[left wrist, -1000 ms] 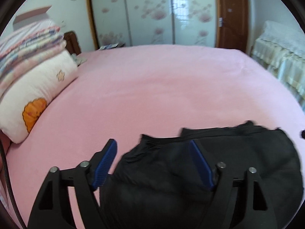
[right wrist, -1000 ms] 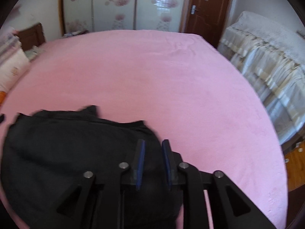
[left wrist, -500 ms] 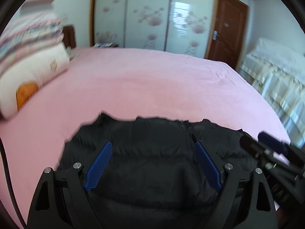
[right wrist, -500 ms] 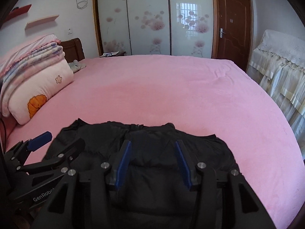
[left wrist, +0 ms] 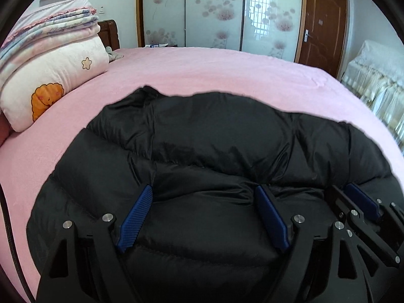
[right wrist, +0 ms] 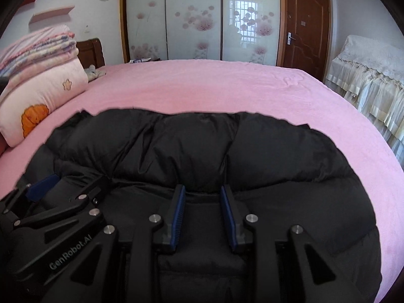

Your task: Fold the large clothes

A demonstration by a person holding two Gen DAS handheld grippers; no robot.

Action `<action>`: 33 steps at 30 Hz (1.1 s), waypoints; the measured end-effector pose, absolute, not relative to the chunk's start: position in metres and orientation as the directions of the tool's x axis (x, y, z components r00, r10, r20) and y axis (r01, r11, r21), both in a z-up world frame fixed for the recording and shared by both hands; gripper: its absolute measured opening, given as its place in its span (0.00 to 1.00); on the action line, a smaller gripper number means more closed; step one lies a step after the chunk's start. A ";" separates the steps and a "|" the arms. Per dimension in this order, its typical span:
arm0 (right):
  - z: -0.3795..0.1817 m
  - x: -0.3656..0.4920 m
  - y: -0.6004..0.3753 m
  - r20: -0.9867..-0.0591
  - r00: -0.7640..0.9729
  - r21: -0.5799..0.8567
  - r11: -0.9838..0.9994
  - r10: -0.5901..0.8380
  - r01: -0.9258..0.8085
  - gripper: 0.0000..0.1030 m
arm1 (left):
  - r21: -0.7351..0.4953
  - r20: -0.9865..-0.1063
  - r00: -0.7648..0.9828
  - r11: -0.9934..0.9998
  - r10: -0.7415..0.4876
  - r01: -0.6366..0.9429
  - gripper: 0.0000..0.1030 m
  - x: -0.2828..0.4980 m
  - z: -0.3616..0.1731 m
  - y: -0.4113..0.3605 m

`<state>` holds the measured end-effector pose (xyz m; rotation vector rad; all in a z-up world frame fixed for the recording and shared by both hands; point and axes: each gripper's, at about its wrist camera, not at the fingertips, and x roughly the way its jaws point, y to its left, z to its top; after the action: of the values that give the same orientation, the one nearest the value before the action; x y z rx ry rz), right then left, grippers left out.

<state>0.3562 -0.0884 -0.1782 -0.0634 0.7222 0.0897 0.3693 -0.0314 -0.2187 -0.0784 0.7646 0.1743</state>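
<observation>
1. Two pairs of tongs hover side by side over a black puffer jacket (left wrist: pixel 217 139) spread on the pink bed (left wrist: pixel 202 68).
2. The jacket fills the near half of the bed in both views, from about 9 o'clock round to 3 o'clock, its far edge lying across the middle of the pink cover.
3. The left tongs (left wrist: pixel 203 199) are released, blue pads wide apart, with jacket fabric below and between them but not pinched.
4. The right tongs (right wrist: pixel 203 197) are closing; the pads stand narrow, a ridge of jacket fabric lies between them, and no pinch is visible.
5. At 10 o'clock sits a folded quilt stack (right wrist: pixel 38 75) with an orange flower print.
6. At 12 o'clock stands a flowered sliding wardrobe (right wrist: pixel 197 17); at 1 o'clock a brown door (right wrist: pixel 305 25).
</observation>
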 end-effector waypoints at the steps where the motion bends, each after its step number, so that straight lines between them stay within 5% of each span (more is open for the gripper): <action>1: -0.181 0.357 -0.089 -0.669 0.741 -0.029 0.994 0.058 -0.103 0.28 | -0.001 -0.697 0.704 0.982 0.134 -0.188 0.82 0.370 -0.224 -0.032; 18: -0.201 0.372 -0.083 -0.712 0.701 -0.064 0.991 0.036 -0.115 0.28 | 0.011 -0.723 0.680 0.986 0.123 -0.167 0.86 0.379 -0.241 -0.035; 33: -0.192 0.374 -0.087 -0.732 0.680 -0.046 0.992 0.046 -0.116 0.28 | -0.335 -0.725 0.672 0.931 -0.154 -0.148 0.85 0.306 -0.191 0.022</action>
<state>0.3744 -0.0874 -0.1919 -0.0907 0.8184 0.0907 0.3064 0.0223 -0.1909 -0.3862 0.8399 -0.0030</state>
